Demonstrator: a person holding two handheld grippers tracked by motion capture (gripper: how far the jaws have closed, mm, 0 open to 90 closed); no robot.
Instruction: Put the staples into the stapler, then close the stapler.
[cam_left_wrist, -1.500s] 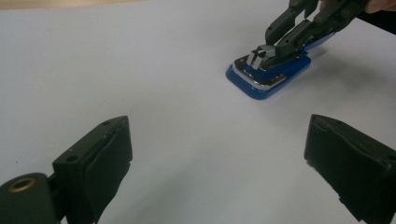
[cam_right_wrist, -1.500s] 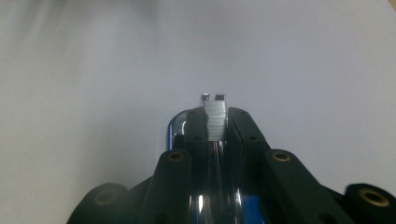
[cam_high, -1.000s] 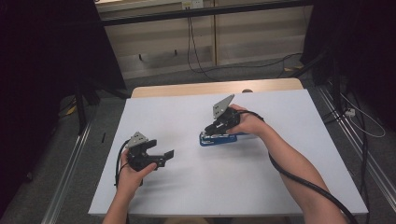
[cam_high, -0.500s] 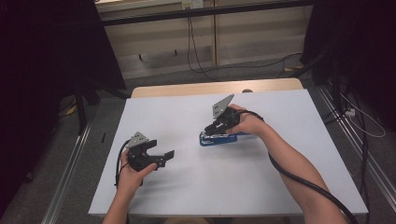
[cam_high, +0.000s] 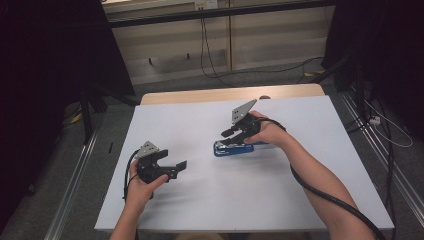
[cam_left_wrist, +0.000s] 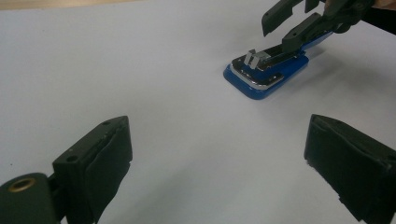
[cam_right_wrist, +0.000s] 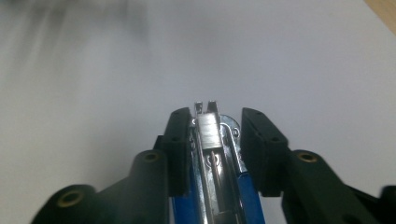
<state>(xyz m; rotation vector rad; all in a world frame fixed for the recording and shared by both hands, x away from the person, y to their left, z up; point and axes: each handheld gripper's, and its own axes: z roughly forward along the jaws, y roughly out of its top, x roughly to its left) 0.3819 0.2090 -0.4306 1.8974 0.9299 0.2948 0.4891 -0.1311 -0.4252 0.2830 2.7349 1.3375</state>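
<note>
Right gripper (cam_right_wrist: 217, 140) jaws have just been opening around the blue stapler (cam_high: 234, 148), pads now apart from it: released. Left gripper (cam_high: 170, 167) idle, wide open, empty.

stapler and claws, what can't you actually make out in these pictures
- Stapler, high view: its back end is hidden under the right claw and the hand; its metal parts are too small to read.
- Stapler, right gripper view: its rear is cut off by the bottom edge. The jaws have just been opening, with the stapler between them; whether the pads still touch it cannot be told.
- Left claw, left gripper view: its body is cut off by the bottom edge.
</note>
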